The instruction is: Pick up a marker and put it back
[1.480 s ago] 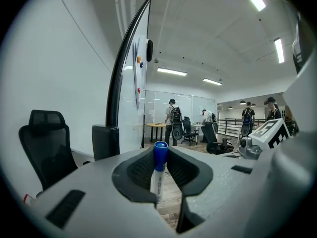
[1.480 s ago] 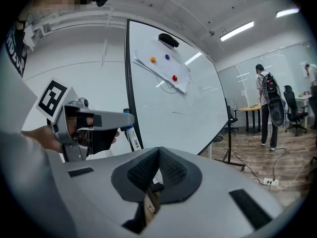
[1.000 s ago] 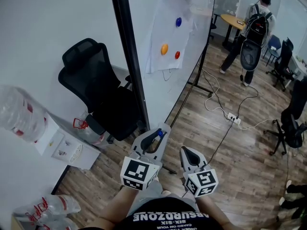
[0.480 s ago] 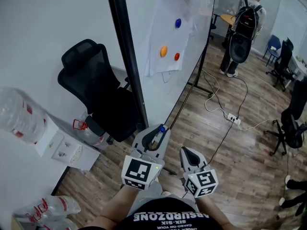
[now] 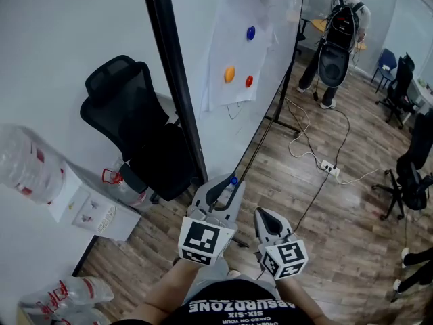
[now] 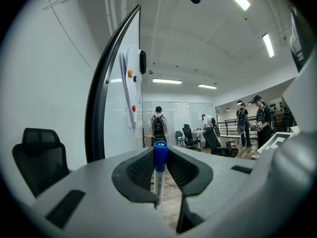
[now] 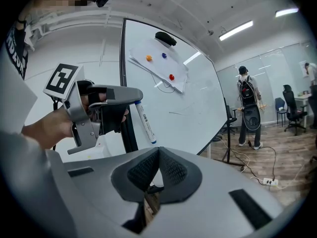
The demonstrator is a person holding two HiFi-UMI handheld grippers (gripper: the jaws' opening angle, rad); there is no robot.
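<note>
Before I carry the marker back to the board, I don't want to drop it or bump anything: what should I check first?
1. Grip on the marker: ok. The left gripper has its jaws closed on the barrel, blue cap uppermost.
2. The right gripper is free: ok. Its jaws are together with nothing between them.
3. The whiteboard is in view ahead: ok.
4. A spot to set the marker down: cannot tell. No tray or ledge shows.
5. The person with backpack is out of the way: ok. They stand far off across the room.
</note>
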